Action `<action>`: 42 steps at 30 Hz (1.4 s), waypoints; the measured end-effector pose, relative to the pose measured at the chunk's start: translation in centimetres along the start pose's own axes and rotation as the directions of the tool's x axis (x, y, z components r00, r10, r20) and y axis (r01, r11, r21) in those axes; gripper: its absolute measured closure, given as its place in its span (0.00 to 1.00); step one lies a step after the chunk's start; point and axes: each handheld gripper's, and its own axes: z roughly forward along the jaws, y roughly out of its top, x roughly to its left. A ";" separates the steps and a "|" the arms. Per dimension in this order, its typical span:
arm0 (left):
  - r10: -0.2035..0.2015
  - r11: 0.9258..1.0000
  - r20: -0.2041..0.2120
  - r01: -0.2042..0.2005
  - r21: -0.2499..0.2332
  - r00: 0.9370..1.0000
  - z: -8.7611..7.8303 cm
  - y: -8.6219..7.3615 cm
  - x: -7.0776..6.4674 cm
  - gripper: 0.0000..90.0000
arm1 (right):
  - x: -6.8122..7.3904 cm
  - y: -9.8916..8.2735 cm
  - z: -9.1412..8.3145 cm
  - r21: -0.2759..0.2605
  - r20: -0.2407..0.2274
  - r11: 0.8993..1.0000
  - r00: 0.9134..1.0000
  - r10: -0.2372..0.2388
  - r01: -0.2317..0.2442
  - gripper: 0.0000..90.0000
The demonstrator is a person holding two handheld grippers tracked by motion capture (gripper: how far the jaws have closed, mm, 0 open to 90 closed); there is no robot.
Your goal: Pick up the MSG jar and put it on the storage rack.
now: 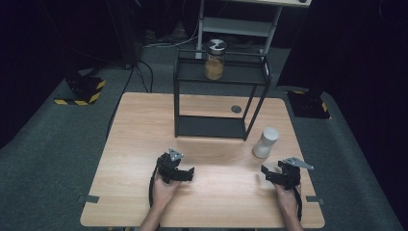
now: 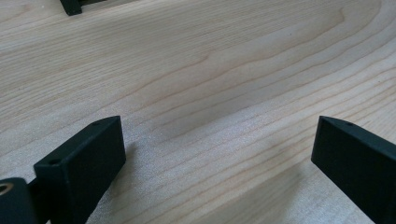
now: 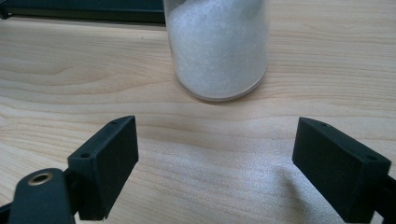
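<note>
A dark room with grey carpet surrounded the pale wooden table (image 1: 144, 144), on which a black metal two-tier shelf rack (image 1: 219, 103) stood toward the far edge; the high view took in the whole arrangement, including a clear glass jar with a silver lid (image 1: 214, 60) on the rack's upper shelf, holding a brownish-yellow filling to roughly half its height, and a white-filled glass jar with a white top (image 1: 266, 142) standing upright on the table just beside the rack's right front leg; the same view showed the left gripper (image 1: 190, 174) and the right gripper (image 1: 264, 172) resting low over the near part of the table, well apart from each other, each in a hand coming from the bottom edge; the right gripper view gave what the high view could not, namely the fine white grains packed inside the white-filled jar (image 3: 217, 46) and its rounded glass base sitting flat on the wood, with the rack's black base rail behind it; the jar stood near but ahead of the right gripper's jaws, centred between their lines, untouched; those jaws stood wide apart with bare table between them; the left gripper view showed its two black jaws likewise spread wide, holding nothing, over plain wood grain, with a corner of the rack's foot (image 2: 71, 6) at the upper left.
</note>
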 end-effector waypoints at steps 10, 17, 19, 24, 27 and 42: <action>-0.003 1.000 0.001 0.003 -0.002 1.000 0.0 0.0 0.1 0.04 | 0.2 0.4 0.2 0.027 0.018 1.000 1.000 0.006 -0.006 0.10; -0.005 1.000 -0.001 0.005 -0.003 1.000 0.0 -0.1 0.0 0.04 | 0.1 1.1 0.5 0.064 0.007 0.998 1.000 0.004 -0.004 0.09; -0.003 1.000 -0.001 0.003 -0.003 1.000 0.0 0.0 0.0 0.04 | 0.3 1.2 0.5 0.076 0.009 0.997 1.000 -0.004 0.004 0.09; -0.005 1.000 0.001 0.005 -0.003 1.000 0.0 -0.1 0.1 0.04 | 0.6 1.3 0.6 0.089 0.005 0.996 1.000 -0.013 0.012 0.09; -0.003 1.000 -0.002 0.003 -0.003 1.000 0.0 0.0 0.0 0.04 | 0.9 1.7 0.6 0.091 0.000 0.995 1.000 -0.031 0.031 0.09; -0.007 1.000 -0.003 0.007 -0.005 1.000 0.0 -0.1 0.0 0.05 | 2.1 6.3 0.6 0.059 0.025 0.996 0.998 -0.062 0.060 0.11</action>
